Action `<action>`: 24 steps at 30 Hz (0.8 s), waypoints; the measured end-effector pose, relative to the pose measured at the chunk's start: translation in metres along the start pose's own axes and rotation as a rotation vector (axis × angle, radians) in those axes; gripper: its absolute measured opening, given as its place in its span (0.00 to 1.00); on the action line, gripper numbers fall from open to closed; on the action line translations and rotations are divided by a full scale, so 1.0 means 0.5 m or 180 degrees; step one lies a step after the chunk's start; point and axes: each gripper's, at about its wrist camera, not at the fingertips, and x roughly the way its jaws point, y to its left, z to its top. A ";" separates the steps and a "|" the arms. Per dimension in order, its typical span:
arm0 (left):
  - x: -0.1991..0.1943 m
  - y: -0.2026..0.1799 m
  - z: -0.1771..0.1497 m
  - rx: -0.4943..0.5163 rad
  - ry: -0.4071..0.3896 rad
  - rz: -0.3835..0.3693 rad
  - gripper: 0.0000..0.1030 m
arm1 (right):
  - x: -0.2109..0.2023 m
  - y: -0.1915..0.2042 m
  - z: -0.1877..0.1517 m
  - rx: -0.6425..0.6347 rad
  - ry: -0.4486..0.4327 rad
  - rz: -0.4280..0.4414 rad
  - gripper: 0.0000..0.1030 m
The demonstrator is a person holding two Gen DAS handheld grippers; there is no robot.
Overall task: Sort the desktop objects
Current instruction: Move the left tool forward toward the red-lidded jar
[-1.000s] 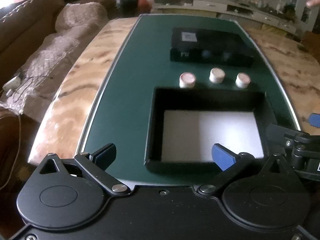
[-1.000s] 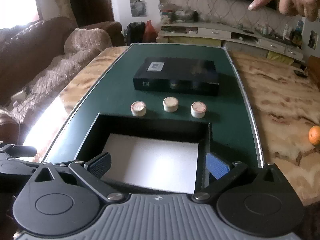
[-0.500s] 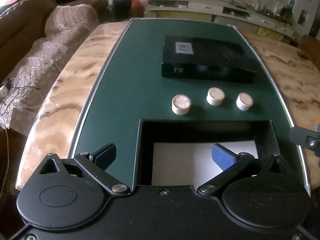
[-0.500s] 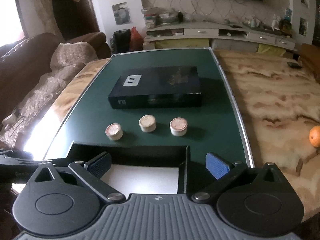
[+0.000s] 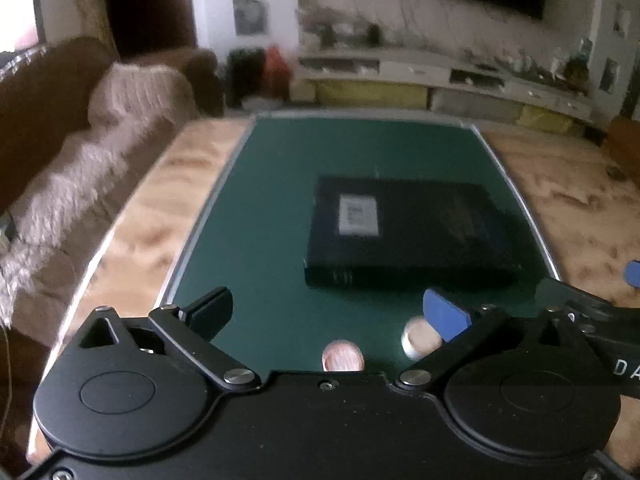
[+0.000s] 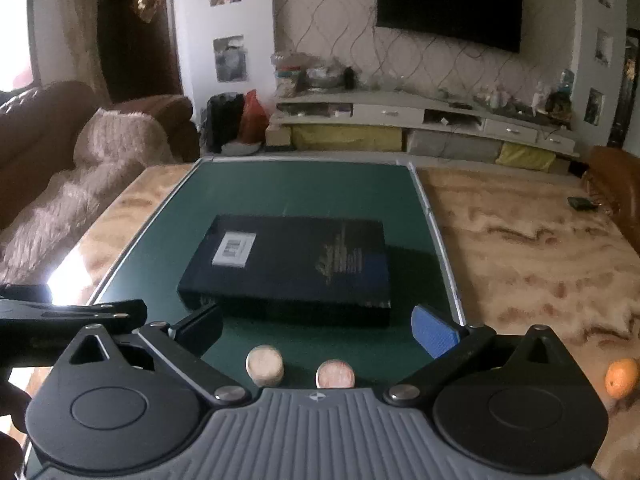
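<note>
Far left, a brown sofa [image 6: 36,128] runs along the table edge under a fuzzy beige throw [image 6: 100,152]; in the left wrist view all of this is smeared with motion blur.

The left gripper [image 5: 326,312] hangs over the near end of the green mat [image 5: 280,184], fingers spread wide apart with nothing between them. Peeking over its black body are two small round caps: the pinkish cap [image 5: 343,358] is cut off along its lower edge by the housing, and the pale cap [image 5: 418,340] sits half behind the blue fingertip [image 5: 444,314]. What the caps are made of is too blurred to tell.

Middle of the mat, the dark box [image 6: 292,264] lies flat and closed, white label [image 6: 234,248] on its lid near the left end. Whatever it holds is hidden.

The right gripper [image 6: 316,330] also stands wide open and empty, just short of the box's near side. Two caps show between its fingers, the right one clipped by the grey housing.

Right of the mat, marbled tabletop [image 6: 540,248]. An orange [image 6: 621,376] sits at the near right, partly behind the gripper body, and a small dark object lies far right, too small to identify.
</note>
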 end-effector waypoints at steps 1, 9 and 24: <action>0.005 0.001 0.002 -0.0013 -0.0002 -0.0015 1.00 | 0.005 0.000 0.005 0.0011 -0.0013 -0.0006 1.00; 0.035 0.007 0.008 -0.0075 0.0028 -0.0063 1.00 | 0.032 0.004 0.013 0.0010 -0.0013 -0.0059 1.00; 0.044 0.005 -0.020 0.0045 0.0115 -0.0176 1.00 | 0.030 0.003 0.003 0.0018 0.0014 -0.0055 1.00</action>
